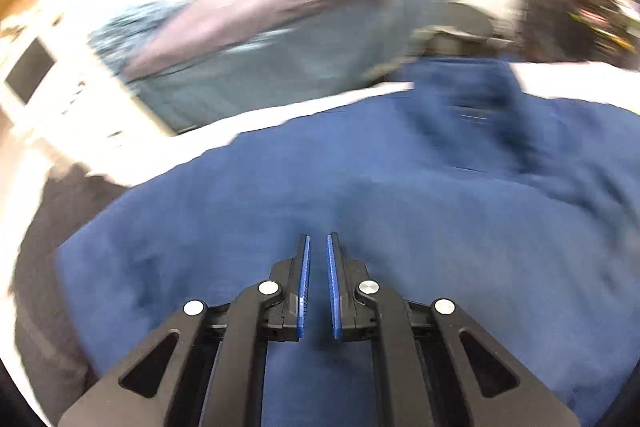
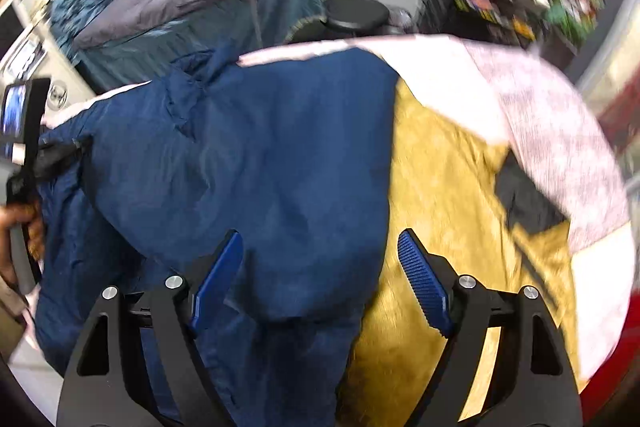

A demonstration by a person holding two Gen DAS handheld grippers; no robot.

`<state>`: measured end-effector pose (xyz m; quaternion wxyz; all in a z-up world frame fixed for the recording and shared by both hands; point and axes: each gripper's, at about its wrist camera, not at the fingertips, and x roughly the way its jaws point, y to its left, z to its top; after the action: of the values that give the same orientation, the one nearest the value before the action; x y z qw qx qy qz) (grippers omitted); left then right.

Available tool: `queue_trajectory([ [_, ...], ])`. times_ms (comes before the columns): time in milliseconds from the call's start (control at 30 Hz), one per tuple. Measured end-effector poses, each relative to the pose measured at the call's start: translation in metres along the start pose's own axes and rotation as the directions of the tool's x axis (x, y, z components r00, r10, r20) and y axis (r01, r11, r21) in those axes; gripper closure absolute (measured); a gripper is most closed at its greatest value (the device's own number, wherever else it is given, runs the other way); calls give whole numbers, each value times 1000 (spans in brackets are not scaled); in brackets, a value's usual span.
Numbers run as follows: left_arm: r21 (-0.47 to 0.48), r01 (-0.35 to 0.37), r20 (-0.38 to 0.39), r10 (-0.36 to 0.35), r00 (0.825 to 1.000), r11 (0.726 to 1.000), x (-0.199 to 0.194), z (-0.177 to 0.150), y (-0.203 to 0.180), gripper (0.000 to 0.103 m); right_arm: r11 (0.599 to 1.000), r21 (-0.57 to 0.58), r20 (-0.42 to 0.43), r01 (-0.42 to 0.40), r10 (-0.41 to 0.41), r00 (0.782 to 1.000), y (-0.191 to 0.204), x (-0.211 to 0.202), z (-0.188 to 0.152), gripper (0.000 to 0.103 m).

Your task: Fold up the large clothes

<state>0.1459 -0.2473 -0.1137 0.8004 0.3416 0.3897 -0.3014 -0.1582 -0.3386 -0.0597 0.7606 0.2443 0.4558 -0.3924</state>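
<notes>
On the pale bedspread point(image 2: 560, 131), left to right, my left gripper point(image 1: 318, 247) hangs with jaws drawn together over the large navy-blue cloth garment point(image 2: 260, 155), my right gripper point(image 2: 320, 247) spread wide above its edge beside mustard-yellow fabric point(image 2: 448, 187).

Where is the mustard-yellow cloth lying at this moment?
In the right wrist view the mustard-yellow cloth lies right of centre, directly beside the large dark blue garment, with a pale pink patterned sheet on its far right.

No legible text, label or number anywhere (both views blurred by motion).
</notes>
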Motion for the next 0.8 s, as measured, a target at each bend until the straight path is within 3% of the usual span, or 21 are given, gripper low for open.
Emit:
queue_trajectory([
  [67,-50,62,-84,-66,994,997,17,1,15,92,998,-70,3,-4,5,1000,15,6,5,24],
  [133,-95,142,-188,-157,969,985,31,0,21,82,991,-130,-6,-12,11,1000,29,16,7,24],
  [200,-103,161,-150,-175,973,982,21,-1,25,48,987,-160,-15,-7,5,1000,37,25,7,24],
  [233,-96,193,-97,-202,975,976,8,-5,23,16,984,-179,-24,13,-18,1000,40,33,7,24],
  [267,-90,219,-64,-226,972,971,0,-6,20,7,981,-190,-30,30,-36,999,41,38,8,24],
  [333,-46,288,-52,-290,956,957,-10,-9,2,6,973,-220,-60,65,-80,995,42,55,7,24],
  [400,32,315,-103,-310,945,949,-6,-19,-28,6,968,-237,-86,86,-109,990,41,69,8,24],
  [500,137,256,-160,-234,959,957,10,-31,-66,6,958,-265,-122,106,-142,982,40,87,8,22],
  [633,138,227,-272,-183,945,964,48,-46,-83,5,954,-275,-154,118,-165,974,38,108,6,19],
  [800,58,275,-346,-239,907,960,75,-39,-78,4,938,-306,-166,160,-219,962,46,129,3,16],
])
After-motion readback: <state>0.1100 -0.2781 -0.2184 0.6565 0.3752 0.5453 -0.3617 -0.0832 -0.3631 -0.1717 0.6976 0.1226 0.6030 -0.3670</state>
